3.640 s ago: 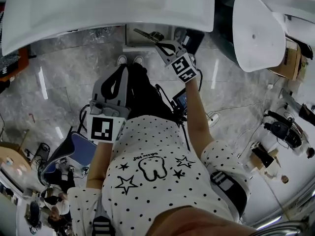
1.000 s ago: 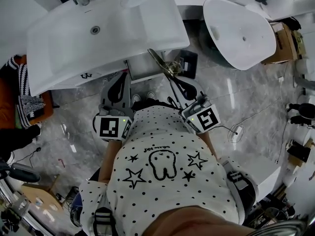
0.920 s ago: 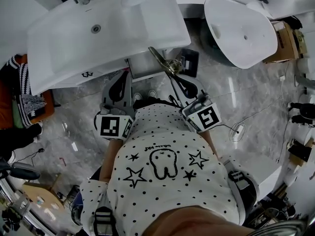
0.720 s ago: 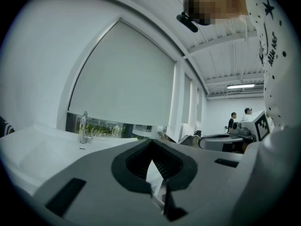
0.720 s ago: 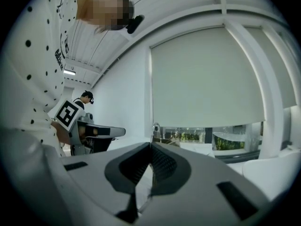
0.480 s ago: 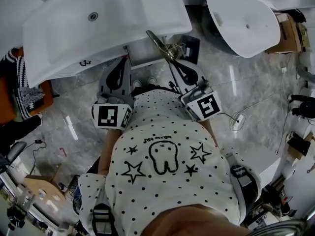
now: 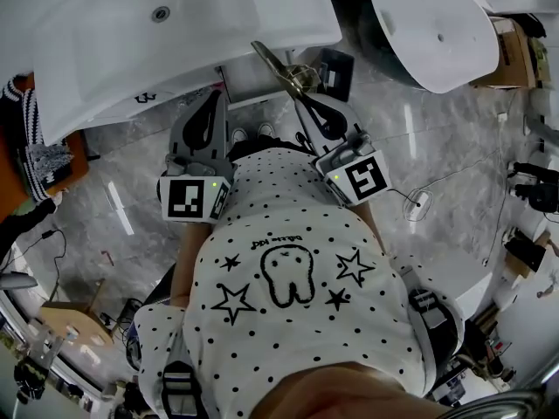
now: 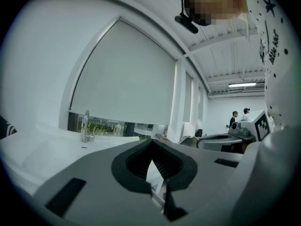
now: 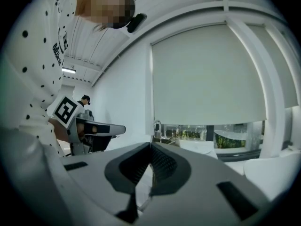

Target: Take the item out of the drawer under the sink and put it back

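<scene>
Pinching the near end of a long, thin brass-coloured metal item (image 7: pixel 278 66), the right gripper (image 7: pixel 303 103) has its jaws pressed together; the left gripper's (image 7: pixel 212 96) jaws meet on nothing. The item hangs over the grey drawer (image 7: pixel 253 84) jutting from under the white ceramic sink (image 7: pixel 218 33), long axis slanting away from the jaws, far tip toward the basin. Only the head view shows its length; both gripper views give closed jaws and a chrome tap (image 9: pixel 156 126) beyond.
</scene>
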Tool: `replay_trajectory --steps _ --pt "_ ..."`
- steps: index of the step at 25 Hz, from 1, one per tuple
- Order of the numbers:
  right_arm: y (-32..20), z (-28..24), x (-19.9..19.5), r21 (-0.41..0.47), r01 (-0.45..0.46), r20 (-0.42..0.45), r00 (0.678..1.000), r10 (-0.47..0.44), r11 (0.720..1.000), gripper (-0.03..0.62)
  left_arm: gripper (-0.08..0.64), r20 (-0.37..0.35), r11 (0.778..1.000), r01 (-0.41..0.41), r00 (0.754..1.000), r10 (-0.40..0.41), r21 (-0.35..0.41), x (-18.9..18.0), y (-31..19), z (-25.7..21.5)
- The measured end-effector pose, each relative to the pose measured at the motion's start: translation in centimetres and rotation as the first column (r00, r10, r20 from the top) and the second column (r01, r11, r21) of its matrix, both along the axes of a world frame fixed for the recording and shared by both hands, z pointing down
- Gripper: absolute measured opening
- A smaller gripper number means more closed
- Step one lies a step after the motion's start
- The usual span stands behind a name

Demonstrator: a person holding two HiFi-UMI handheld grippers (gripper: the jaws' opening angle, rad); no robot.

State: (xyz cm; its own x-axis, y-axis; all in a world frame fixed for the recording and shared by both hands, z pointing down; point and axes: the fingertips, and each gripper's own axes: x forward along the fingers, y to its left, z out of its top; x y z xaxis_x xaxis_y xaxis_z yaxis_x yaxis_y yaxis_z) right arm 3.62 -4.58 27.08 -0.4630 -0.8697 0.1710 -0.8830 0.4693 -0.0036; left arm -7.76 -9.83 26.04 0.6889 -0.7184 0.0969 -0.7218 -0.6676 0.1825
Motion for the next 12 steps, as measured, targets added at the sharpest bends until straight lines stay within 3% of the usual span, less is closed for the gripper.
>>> replay_trajectory --steps 12 --pt "0.48 0.86 -0.46 -0.021 0.020 0.000 1.000 -0.020 1.000 0.015 -0.005 0.023 1.000 0.001 1.000 -0.001 -0.011 -0.03 0.75 0.47"
